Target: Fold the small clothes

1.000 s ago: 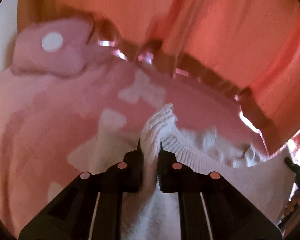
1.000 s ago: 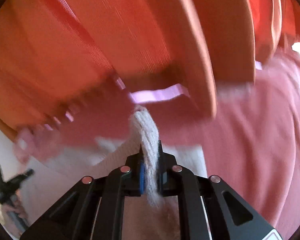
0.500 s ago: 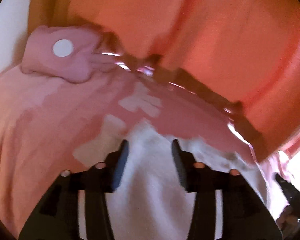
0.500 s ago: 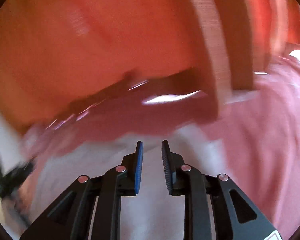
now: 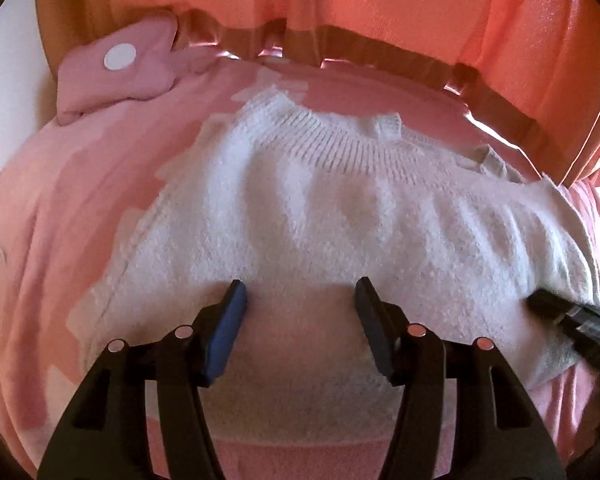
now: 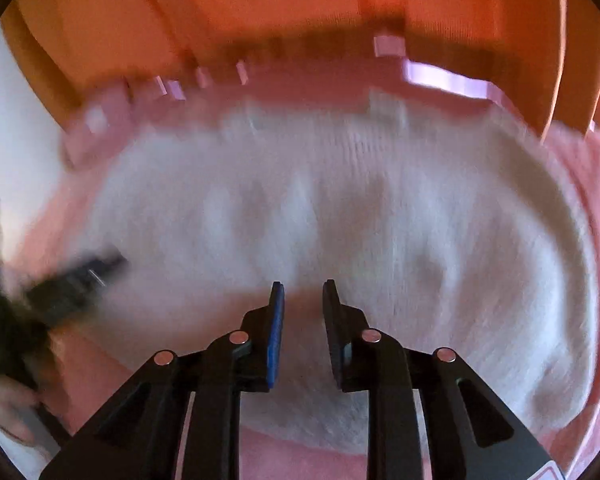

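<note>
A small white knitted sweater [image 5: 340, 220] lies flat on a pink bed cover [image 5: 40, 220], its ribbed collar at the far side. It also shows, blurred, in the right wrist view [image 6: 360, 208]. My left gripper [image 5: 300, 292] is wide open and empty above the sweater's near part. My right gripper [image 6: 302, 292] is open with a narrower gap, empty, above the sweater's near edge. The right gripper's tip shows at the right edge of the left wrist view [image 5: 572, 320]. The left gripper shows blurred at the left of the right wrist view [image 6: 72, 280].
A pink cushion [image 5: 116, 68] with a white dot lies at the far left of the bed. An orange curtain [image 5: 380, 0] hangs behind the bed. A white wall [image 5: 8, 40] is at the far left.
Both grippers were shut on the sweater's knitted edge a second ago. They have let go, opened and drawn back. The sweater now lies spread flat.
</note>
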Motion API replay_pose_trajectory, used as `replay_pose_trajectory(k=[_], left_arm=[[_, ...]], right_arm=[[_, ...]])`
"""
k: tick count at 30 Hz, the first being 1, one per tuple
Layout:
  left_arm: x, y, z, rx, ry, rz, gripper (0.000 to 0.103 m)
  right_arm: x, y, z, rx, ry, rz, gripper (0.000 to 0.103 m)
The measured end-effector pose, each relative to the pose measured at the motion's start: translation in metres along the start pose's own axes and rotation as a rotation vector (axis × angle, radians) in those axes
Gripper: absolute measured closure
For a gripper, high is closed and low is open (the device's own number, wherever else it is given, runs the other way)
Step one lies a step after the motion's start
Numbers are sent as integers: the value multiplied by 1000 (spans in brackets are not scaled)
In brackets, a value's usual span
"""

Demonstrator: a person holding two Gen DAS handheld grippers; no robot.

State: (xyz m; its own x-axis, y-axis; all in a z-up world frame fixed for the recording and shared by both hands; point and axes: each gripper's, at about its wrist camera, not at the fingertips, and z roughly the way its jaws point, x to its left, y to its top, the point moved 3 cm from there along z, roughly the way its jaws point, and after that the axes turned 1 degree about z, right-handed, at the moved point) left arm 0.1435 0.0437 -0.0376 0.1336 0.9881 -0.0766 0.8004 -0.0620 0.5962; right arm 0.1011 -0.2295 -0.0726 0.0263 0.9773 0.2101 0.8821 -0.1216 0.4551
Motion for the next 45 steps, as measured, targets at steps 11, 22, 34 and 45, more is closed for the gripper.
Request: replay_pose_trajectory(k=[11,22,34,45], left_arm=[[10,4,-22,-73,-22,-87,42],[131,-37,-12,-26,-39,-757,17],[120,-33,-2,-11,-218,-754,67],[29,37,-95,-297,-348,-400,84]], right_arm=[[40,0,-25,-116,78,-84,76],[44,24,19,-26,129,7,75],[44,22,18,-22,140,19,72],[33,32,5,-32,208,99,55]])
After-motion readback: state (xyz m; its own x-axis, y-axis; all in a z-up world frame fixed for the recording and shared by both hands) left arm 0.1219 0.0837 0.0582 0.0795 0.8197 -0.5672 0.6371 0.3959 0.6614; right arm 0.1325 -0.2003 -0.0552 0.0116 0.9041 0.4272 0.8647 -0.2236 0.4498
